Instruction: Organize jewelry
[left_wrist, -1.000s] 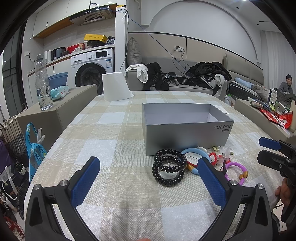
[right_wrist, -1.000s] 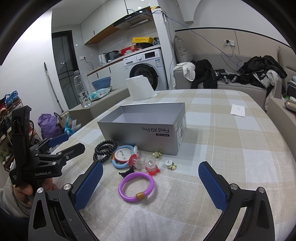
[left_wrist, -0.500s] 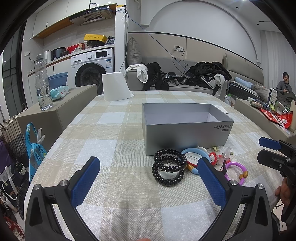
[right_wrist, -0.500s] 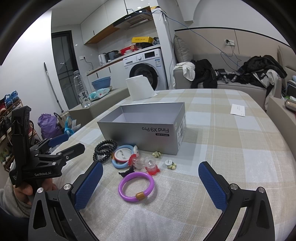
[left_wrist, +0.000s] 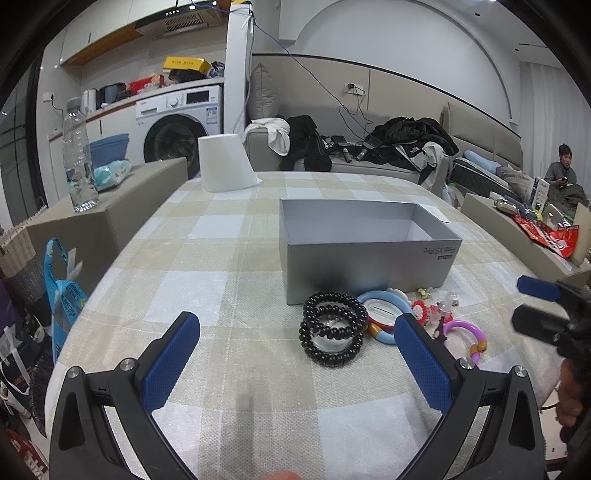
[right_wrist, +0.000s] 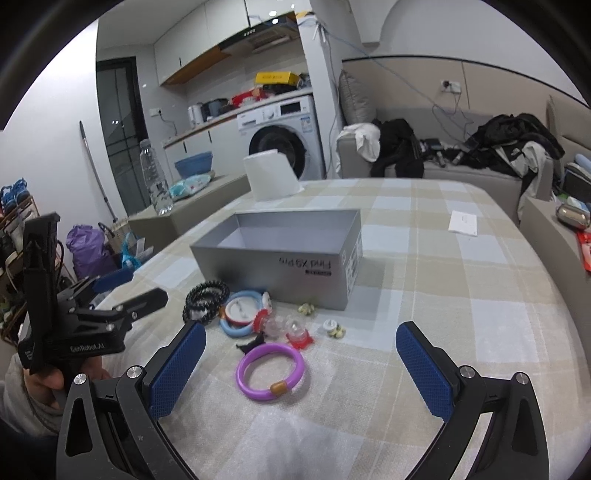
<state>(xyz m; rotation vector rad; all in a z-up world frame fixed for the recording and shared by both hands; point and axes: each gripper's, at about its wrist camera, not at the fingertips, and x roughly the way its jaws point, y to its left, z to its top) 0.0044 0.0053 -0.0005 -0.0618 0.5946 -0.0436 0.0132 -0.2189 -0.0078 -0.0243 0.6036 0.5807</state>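
An open grey box (left_wrist: 365, 254) (right_wrist: 280, 258) stands mid-table with nothing visible inside. Jewelry lies in front of it: black coiled bands (left_wrist: 334, 328) (right_wrist: 205, 299), a blue ring (left_wrist: 384, 310) (right_wrist: 240, 314), a purple bangle (left_wrist: 463, 338) (right_wrist: 271, 365), red and clear pieces (right_wrist: 291, 330) and small earrings (right_wrist: 334, 328). My left gripper (left_wrist: 295, 358) is open, just short of the black bands. My right gripper (right_wrist: 301, 369) is open, low over the table, with the purple bangle between its fingers' line. Each gripper shows at the edge of the other's view.
A white paper roll (left_wrist: 225, 162) stands at the table's far end and a white card (right_wrist: 463, 221) lies at the right. A water bottle (left_wrist: 79, 155) stands on a side box at the left. A sofa with clothes (left_wrist: 369, 151) is behind; a person (left_wrist: 563, 173) sits far right.
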